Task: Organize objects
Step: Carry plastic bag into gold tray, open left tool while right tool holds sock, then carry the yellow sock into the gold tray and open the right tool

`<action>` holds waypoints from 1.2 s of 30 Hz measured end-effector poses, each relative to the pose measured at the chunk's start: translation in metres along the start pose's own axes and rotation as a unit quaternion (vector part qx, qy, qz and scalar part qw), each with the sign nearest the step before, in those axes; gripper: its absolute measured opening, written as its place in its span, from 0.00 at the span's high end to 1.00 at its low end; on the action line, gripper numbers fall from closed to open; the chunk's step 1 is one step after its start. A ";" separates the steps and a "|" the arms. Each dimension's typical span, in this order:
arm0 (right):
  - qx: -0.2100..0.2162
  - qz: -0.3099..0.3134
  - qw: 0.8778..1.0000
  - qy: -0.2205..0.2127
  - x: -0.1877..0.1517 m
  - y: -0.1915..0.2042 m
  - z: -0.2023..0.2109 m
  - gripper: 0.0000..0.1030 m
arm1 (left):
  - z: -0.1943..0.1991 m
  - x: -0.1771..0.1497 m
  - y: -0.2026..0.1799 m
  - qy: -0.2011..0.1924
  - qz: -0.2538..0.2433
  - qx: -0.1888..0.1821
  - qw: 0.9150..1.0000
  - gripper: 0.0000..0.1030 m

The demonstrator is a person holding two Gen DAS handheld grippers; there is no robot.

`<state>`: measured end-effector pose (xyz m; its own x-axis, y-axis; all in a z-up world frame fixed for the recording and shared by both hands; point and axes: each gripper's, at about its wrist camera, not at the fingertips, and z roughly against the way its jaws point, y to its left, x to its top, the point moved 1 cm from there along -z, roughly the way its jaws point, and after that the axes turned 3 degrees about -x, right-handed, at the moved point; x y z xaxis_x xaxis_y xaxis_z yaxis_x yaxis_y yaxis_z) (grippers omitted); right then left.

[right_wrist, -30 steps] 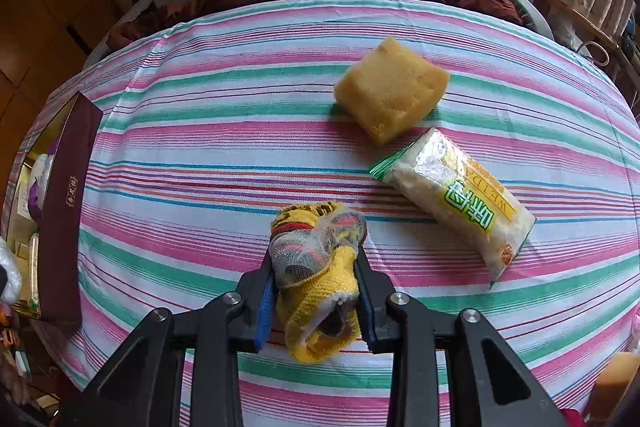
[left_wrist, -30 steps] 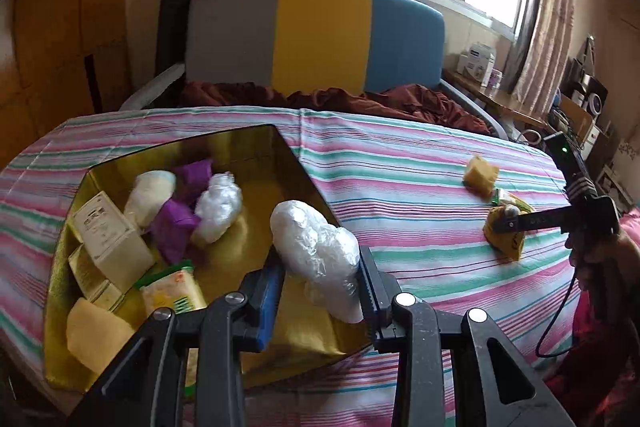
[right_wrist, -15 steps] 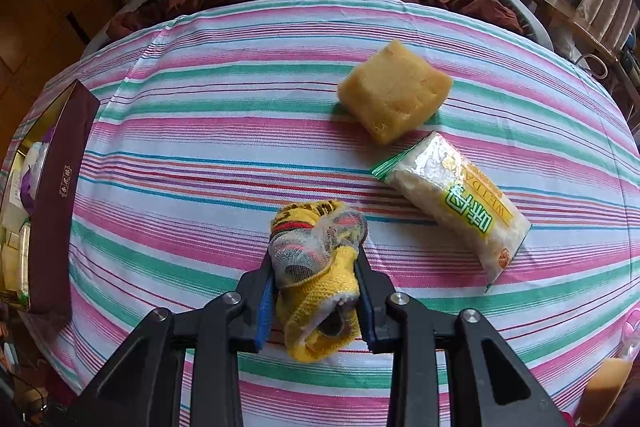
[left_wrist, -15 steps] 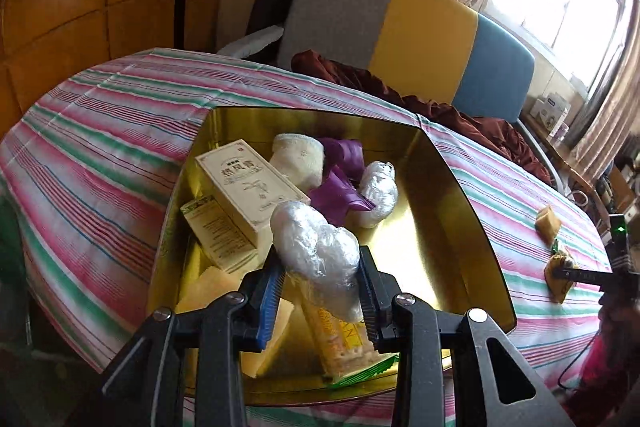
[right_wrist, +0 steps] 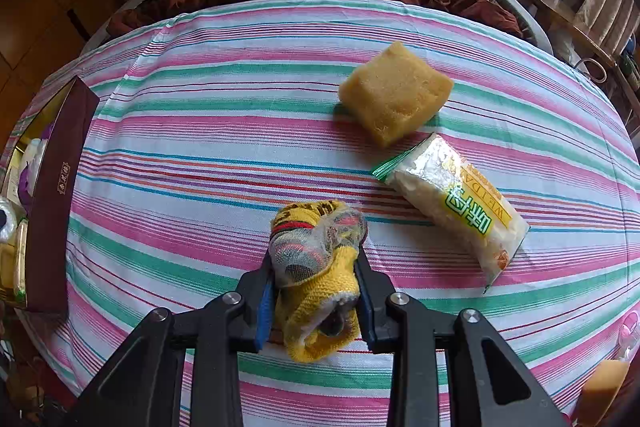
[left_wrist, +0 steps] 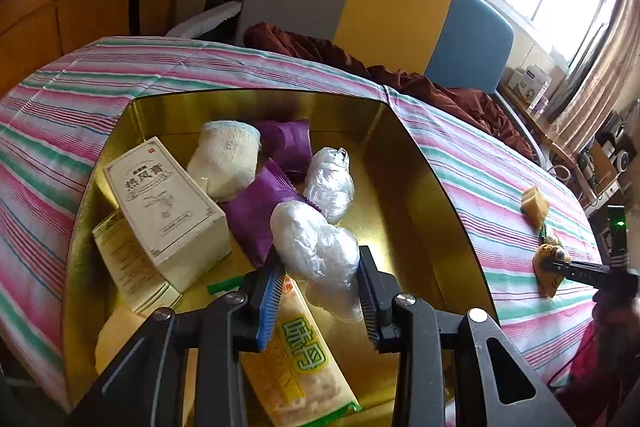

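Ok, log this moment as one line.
left tongs: shut on plastic-wrapped bundle, over gold box | right tongs: shut on yellow sock roll

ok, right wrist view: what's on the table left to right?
Maroon box at the left edge → yellow sock bundle held in the right gripper → yellow sponge → snack packet with green lettering.

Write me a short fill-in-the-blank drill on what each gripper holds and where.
The left gripper grips a clear crumpled ____ bundle.
It hangs over the gold-lined ____.
The right gripper grips a rolled yellow knitted ____.
Beside the green-and-yellow snack packet on the striped tablecloth lies a yellow ____.

Missing: plastic; box; sock; sponge
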<state>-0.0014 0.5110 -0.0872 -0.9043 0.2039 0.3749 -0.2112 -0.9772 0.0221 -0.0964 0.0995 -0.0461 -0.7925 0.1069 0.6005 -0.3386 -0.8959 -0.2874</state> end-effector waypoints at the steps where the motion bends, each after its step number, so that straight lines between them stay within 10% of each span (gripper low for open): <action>1: 0.000 0.000 1.000 0.000 0.000 0.000 0.000 0.68 | -0.004 0.001 0.000 0.005 -0.001 0.003 1.000 0.64; 7: 0.001 -0.001 1.000 0.000 0.000 0.000 0.001 0.68 | -0.020 0.000 0.008 0.019 0.006 0.030 0.999 0.58; 11: -0.002 0.001 1.000 0.000 0.000 0.002 0.003 0.68 | -0.013 -0.007 0.011 0.011 0.005 0.041 0.999 0.35; 27: 0.003 0.006 1.000 -0.016 0.002 0.015 0.018 0.68 | 0.043 -0.034 0.020 -0.050 -0.018 0.095 0.994 0.36; 36: 0.124 0.097 0.984 -0.080 0.008 0.142 0.076 0.68 | 0.070 -0.029 0.035 -0.080 -0.009 0.111 0.991 0.36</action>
<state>-0.0109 0.3691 -0.0102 -0.8442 0.0200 0.5356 0.0738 -0.9854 0.1532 -0.0498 0.0352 -0.0209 -0.6907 0.0704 0.7197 -0.2181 -0.9692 -0.1145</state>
